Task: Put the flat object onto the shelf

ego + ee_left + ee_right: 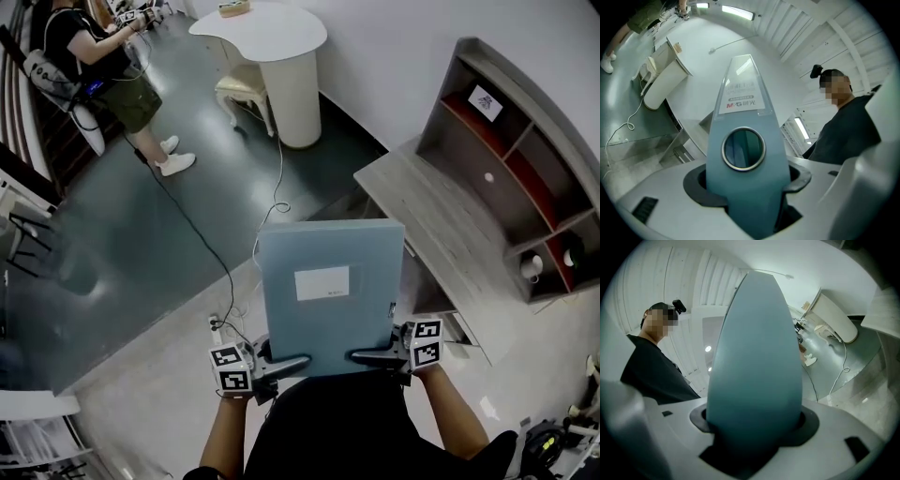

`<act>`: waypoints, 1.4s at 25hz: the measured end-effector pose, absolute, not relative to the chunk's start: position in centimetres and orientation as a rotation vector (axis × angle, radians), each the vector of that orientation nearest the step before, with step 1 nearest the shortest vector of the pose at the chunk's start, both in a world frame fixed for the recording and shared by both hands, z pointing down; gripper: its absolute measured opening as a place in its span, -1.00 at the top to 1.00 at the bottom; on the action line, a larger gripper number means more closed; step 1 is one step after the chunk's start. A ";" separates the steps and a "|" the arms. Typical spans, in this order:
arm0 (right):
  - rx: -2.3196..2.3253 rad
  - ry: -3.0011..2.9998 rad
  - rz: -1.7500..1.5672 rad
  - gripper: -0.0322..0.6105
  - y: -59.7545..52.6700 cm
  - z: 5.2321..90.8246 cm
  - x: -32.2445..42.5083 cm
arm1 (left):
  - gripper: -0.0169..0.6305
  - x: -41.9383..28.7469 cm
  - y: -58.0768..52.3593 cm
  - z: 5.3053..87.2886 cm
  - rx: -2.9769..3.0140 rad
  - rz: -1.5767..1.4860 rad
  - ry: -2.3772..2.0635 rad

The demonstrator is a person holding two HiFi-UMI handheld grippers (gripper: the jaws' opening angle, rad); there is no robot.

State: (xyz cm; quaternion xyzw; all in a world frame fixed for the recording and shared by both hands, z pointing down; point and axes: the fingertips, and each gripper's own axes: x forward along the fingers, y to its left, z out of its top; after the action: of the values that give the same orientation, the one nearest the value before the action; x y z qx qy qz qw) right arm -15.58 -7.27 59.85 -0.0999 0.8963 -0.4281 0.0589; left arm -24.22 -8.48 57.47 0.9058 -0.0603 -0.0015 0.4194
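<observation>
A flat blue file box [328, 291] with a white label is held upright in front of my body, its broad face toward the head view. My left gripper [281, 364] is shut on its lower left edge and my right gripper [375, 356] on its lower right edge. In the left gripper view the box's spine [740, 117] with its round finger hole rises from between the jaws. In the right gripper view the box's plain edge [757, 380] fills the gap between the jaws. The grey shelf unit [506, 178] stands on a desk to the right, apart from the box.
The wooden desk [441, 225] under the shelf reaches toward me at right. Shelf compartments hold a marker card [485, 100] and small white items [532, 267]. A white table [272, 37], a chair [246, 94], a standing person [103, 66] and a floor cable [202, 239] lie at the back left.
</observation>
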 end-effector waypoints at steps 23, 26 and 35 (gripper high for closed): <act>-0.527 2.554 -1.349 -0.05 -23.6 60.4 -0.2 | 0.01 -8.6 -26.7 58.1 2.217 0.112 -0.042; -0.576 2.544 -1.334 -0.05 -24.6 60.6 2.0 | 0.01 -6.3 -28.1 58.2 2.225 0.120 -0.005; -0.717 2.521 -1.269 -0.05 -25.9 58.9 6.3 | 0.01 -1.7 -30.2 56.8 2.252 0.138 0.106</act>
State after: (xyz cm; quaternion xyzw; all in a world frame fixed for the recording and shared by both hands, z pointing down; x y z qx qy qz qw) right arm 6.28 -25.89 58.86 -0.2445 0.8601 -0.4328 0.1145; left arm -1.71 -30.16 56.79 0.9015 0.0426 0.0552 0.4271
